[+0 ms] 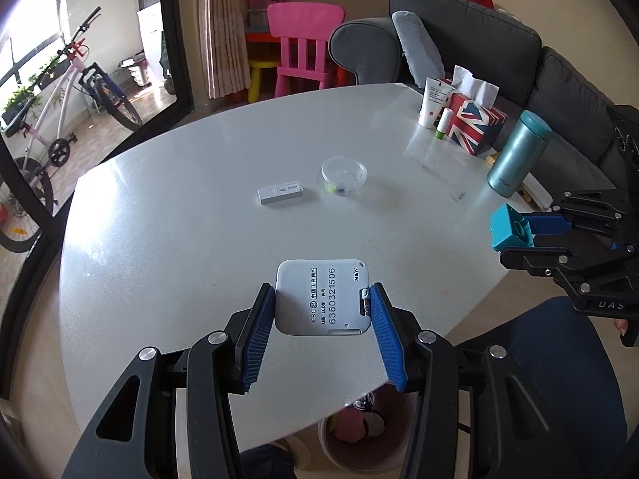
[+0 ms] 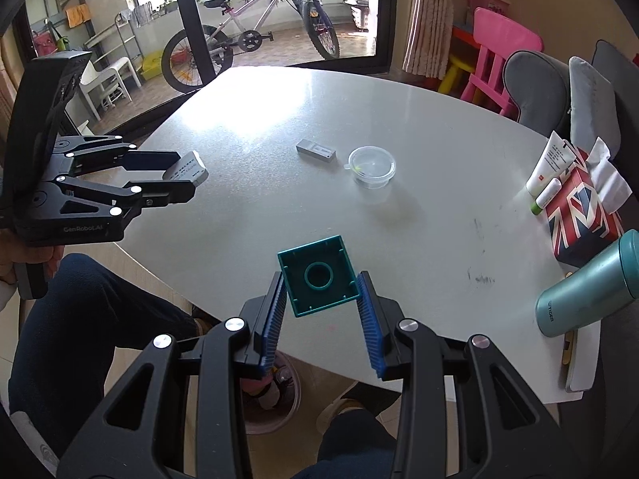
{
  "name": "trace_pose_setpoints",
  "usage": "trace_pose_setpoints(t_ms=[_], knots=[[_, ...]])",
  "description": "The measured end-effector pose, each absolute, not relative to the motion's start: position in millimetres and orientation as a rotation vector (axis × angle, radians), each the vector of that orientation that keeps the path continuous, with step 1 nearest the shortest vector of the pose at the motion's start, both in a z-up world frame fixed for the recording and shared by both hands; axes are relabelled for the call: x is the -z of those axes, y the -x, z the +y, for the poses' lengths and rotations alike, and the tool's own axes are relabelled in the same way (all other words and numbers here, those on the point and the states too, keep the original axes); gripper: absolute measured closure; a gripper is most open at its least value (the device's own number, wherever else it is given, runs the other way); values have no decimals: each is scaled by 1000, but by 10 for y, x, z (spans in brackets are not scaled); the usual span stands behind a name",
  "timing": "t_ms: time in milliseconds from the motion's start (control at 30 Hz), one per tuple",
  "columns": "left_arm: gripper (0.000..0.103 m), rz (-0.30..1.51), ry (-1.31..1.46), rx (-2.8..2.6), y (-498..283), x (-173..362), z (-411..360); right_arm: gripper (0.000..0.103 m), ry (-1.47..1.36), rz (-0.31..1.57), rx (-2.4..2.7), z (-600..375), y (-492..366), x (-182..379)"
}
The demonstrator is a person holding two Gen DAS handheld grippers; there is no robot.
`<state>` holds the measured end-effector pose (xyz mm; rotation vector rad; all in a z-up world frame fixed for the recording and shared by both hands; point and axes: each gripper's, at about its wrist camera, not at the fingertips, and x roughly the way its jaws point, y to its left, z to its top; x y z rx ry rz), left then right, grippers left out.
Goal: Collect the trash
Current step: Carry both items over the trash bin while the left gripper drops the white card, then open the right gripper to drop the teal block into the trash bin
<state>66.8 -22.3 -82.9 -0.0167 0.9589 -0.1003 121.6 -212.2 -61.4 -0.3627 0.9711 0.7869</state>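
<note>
Carrying trash toward the pink bin (image 1: 359,445) beneath the table (image 1: 199,239) | our left gripper (image 1: 323,303) clamps the grey card device (image 1: 323,299) | our right gripper (image 2: 321,291) pinches the teal block (image 2: 319,279), both lifted for dropping.

Open tabletop (image 1: 167,239) at centre and left. Only small white stick (image 1: 280,194) and clear lidded cup (image 1: 344,174) mid-table. Right edge crowded: flag tissue box (image 1: 475,123), tubes (image 1: 433,101), teal flask (image 1: 517,155).

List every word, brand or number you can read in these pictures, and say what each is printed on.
"ICBC", "6360321506", "M&W": grey card device held in the left gripper; its smaller print is too small to read.
"TIGER": teal flask.
"GenRobot.AI": body of the left gripper, seen from the right wrist view.
White tube, small white stick: print too small to read.
</note>
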Motion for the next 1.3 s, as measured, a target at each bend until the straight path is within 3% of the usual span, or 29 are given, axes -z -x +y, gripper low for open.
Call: trace_pose_setpoints(t_ms=[400,800,833,867,900,1300], knots=[[55,982,49,162,284,772,-491,67,357,985,-844,-2246,-380,537],[55,1041,106,216,643,985,-675,67,330,1024,-850,-2382,-40,585],[49,1042,104,212,648,991,-688,67,328,1026,-849,-2386,-36,586],[37,1045,108,211,641,992,-687,67,327,1027,-848,-2384,-34,585],[5,1033,123,210,645,981,-674,67,327,1028,-848,-2381,-33,587],[5,1017,179,138,623,913,-470,67,327,1044,-859,-2365,-25,653]])
